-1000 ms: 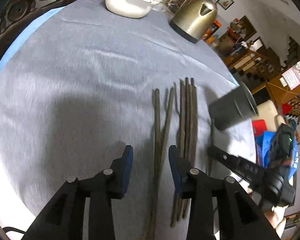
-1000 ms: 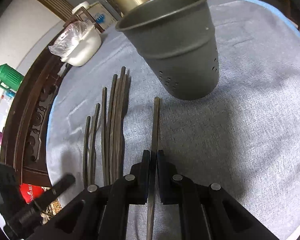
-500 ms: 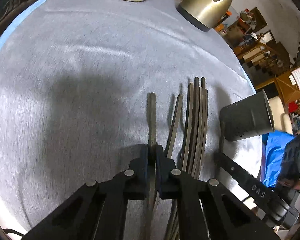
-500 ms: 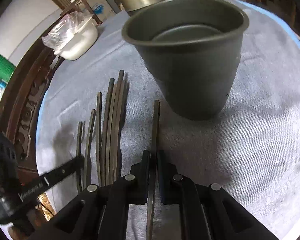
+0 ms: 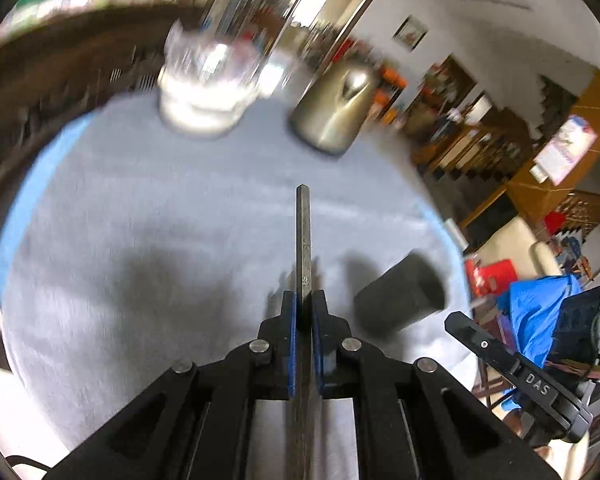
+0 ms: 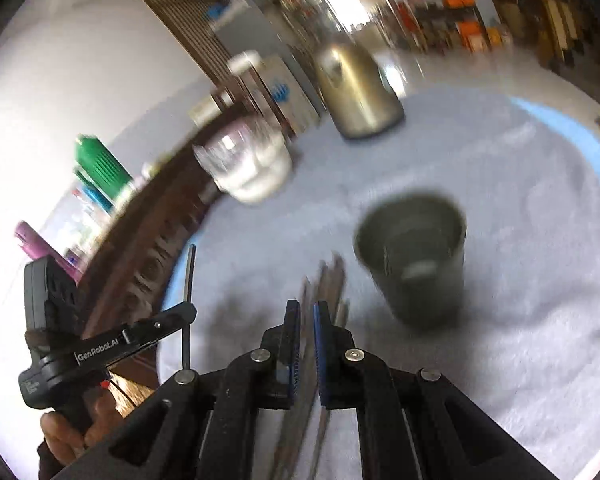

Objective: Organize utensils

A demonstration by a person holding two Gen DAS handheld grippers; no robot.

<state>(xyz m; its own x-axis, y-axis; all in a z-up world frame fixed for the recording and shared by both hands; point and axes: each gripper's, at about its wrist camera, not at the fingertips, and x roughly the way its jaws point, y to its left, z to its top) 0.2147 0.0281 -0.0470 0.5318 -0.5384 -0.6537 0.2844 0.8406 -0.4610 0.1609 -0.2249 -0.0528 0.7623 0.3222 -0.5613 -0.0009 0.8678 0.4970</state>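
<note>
Right now your left claw (image 5: pixel 304 312) clamped on one chopstick (image 5: pixel 302 232), lifted; cup (image 5: pixel 400 298) just right of it, looks empty. Right claw (image 6: pixel 307 322) nearly closed, contents blurred, can't tell. Remaining chopsticks (image 6: pixel 328 280) still on cloth: task barely begun.

Tablecloth (image 5: pixel 148 240): grey woven cloth, matt, slightly rough. Chopstick (image 5: pixel 303 236) in left gripper (image 5: pixel 304 312): dark, dull, wood-like, faint markings. Gripper bodies: matt black plastic, blue textured pads (image 6: pixel 296 344), bright metal pins. Cup (image 6: pixel 414 268): dark grey, matt. Kettle (image 5: pixel 336 108) near the tabletop's far edge: brushed metal, satin sheen. Bowl (image 5: pixel 204 100): glossy white, clear crinkled plastic over it.
</note>
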